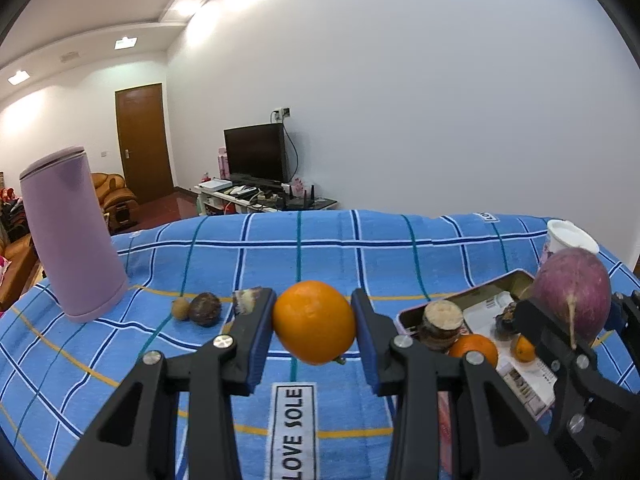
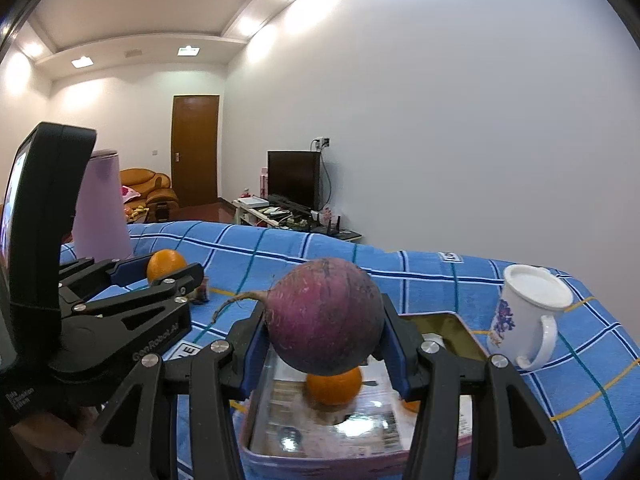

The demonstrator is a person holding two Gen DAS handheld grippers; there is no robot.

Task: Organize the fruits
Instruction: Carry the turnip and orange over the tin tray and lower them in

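My left gripper is shut on an orange, held above the blue checked cloth; the same orange shows at the left of the right wrist view. My right gripper is shut on a round purple radish with a thin root tail, held over a metal tin tray. The radish also appears at the right of the left wrist view. In the tray lie an orange, a smaller orange and a brown cut-topped fruit.
A tall lilac cylinder stands at the cloth's left. Small brown fruits lie in a row beside it. A white mug with a lid stands right of the tray. A TV and a door are far behind.
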